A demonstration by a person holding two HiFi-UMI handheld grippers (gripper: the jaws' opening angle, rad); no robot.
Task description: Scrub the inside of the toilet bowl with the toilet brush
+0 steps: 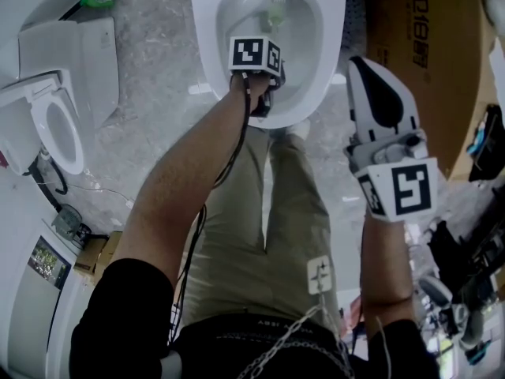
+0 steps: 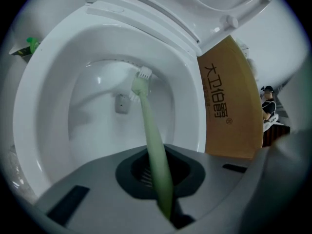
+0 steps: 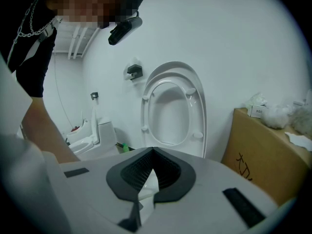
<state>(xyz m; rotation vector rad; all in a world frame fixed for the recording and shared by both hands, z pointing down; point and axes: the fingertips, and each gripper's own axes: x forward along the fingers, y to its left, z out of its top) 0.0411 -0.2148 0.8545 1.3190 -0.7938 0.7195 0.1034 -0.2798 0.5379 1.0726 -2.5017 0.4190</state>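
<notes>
The white toilet bowl (image 1: 207, 38) is at the top middle of the head view. My left gripper (image 1: 267, 65) reaches down inside it, shut on the pale green toilet brush (image 1: 276, 10). In the left gripper view the brush handle (image 2: 152, 135) runs out from between the jaws of that gripper (image 2: 160, 179). Its white-bristled head (image 2: 141, 79) rests against the far inner wall of the bowl (image 2: 29, 111). My right gripper (image 1: 361, 68) hangs to the right of the bowl, outside it, shut and holding nothing (image 3: 151, 167).
A brown cardboard box (image 1: 426, 54) stands right of the toilet, close to the right gripper. The seat and lid (image 3: 170, 111) are raised against the wall. A second toilet (image 1: 55, 117) and a green bottle (image 1: 99, 0) are at the left. The person's legs stand before the bowl.
</notes>
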